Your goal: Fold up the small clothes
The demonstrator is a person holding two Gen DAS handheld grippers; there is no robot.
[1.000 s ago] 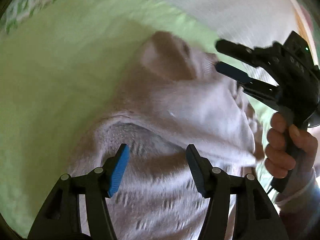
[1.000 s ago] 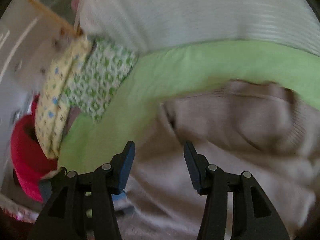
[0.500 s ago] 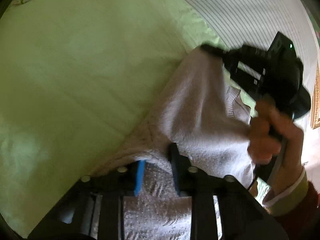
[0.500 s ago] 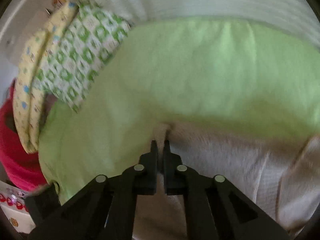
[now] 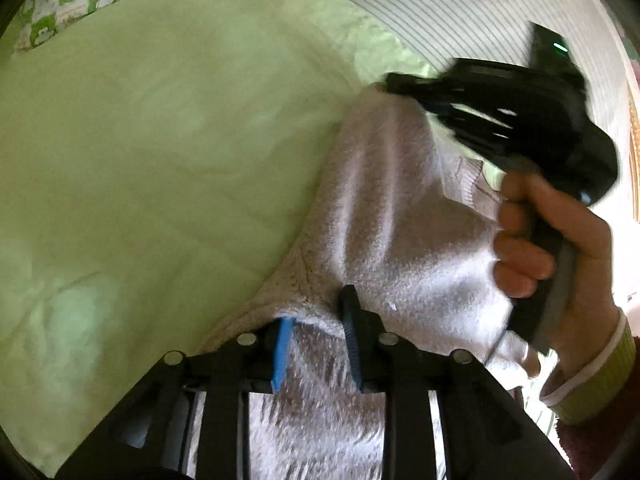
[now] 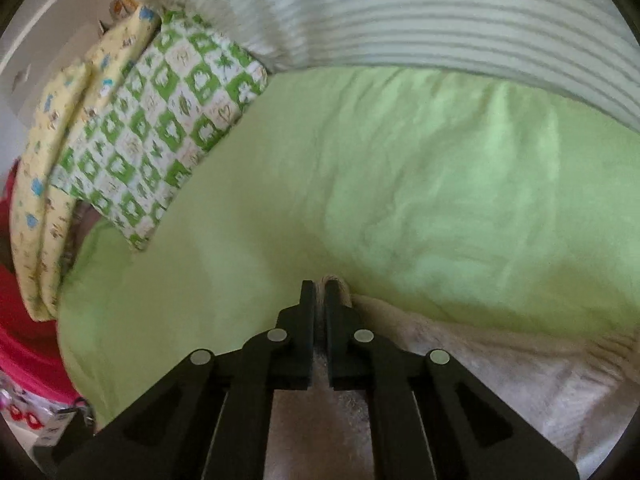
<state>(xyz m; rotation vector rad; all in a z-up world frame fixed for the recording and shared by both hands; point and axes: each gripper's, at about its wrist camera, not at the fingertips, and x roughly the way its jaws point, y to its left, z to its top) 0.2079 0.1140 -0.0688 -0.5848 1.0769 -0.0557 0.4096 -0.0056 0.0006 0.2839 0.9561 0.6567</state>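
A small beige fleece garment (image 5: 392, 208) hangs stretched above a light green bed sheet (image 5: 160, 140). My left gripper (image 5: 316, 320) is shut on one edge of the garment, which bunches between its blue pads. My right gripper (image 6: 319, 292) is shut on another corner of the garment (image 6: 500, 364), with a tuft of cloth showing past the tips. In the left wrist view the right gripper (image 5: 404, 80) and the hand holding it sit at the upper right, lifting the cloth.
A green-and-white checked pillow (image 6: 160, 132) and a yellow patterned pillow (image 6: 52, 160) lie at the left of the bed. A striped white duvet (image 6: 440, 20) lies along the far side. A red object (image 6: 24, 320) sits off the bed's left edge.
Both grippers were open over the garment a second ago. They have closed on its edges and lifted it off the sheet, stretched between them.
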